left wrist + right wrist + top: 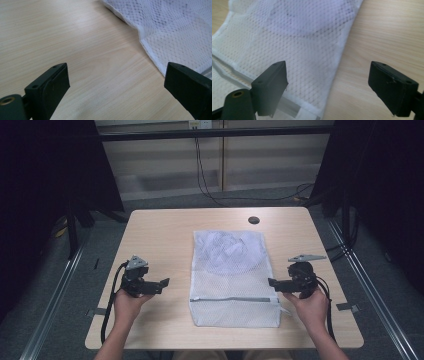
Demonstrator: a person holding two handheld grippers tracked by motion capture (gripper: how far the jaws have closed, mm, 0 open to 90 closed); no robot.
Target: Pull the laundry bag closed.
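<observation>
Mesh laundry bag point(232, 277) lies flat in the middle of the surface point(155, 227), its long axis running away from the person, with the grey zipper point(234, 299) crossing it near the end closest to them. Something pale and rounded sits inside the far half, though what it is I cannot tell.

Both claws flank the bag at about the level of the zipper, pointing inward at each other across it. The left claw point(164, 284) hangs off the bag's left edge with bare wood between; in the left gripper view the white hem point(147, 50) runs just ahead of the claw's right-hand jaw. The right claw point(272, 282) is nearer: it sits at the bag's right edge, and in the right gripper view one jaw stands over the mesh point(312, 50) while the other stands over the wood, so the hem falls between them.

Each claw stands wide open and holds nothing.

Judging from this, the right side needs only a short drop onto the hem, while the left has a small gap to cross first.
</observation>
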